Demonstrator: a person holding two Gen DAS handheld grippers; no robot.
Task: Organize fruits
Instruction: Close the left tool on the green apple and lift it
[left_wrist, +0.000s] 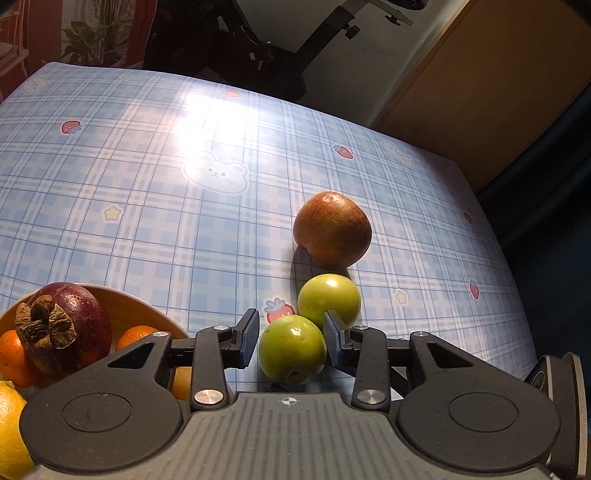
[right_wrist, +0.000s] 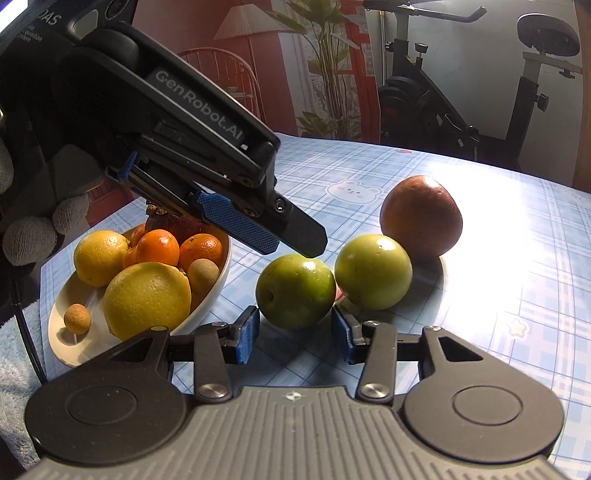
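Blue checked cloth printed with bears, strawberries and stars covers the desk, with strong glare across its middle; behind it stand an exercise bike, a leafy plant and a floor lamp. Three loose fruits sit in a touching row on the cloth: a near green fruit, a second green fruit beyond it, and a reddish-brown fruit farthest off. To the left sits a pale bowl already holding lemons, oranges, two small tan fruits and a dark purple fruit. The left tongs straddle the near green fruit, one pad either side, a sliver of gap showing at each, so they stand released around it rather than clamped. The right tongs hang just short of the same fruit from the other side, likewise released and empty. The left tongs look nearer to a grasp, and the bowl lies close on their left, a short carry away.
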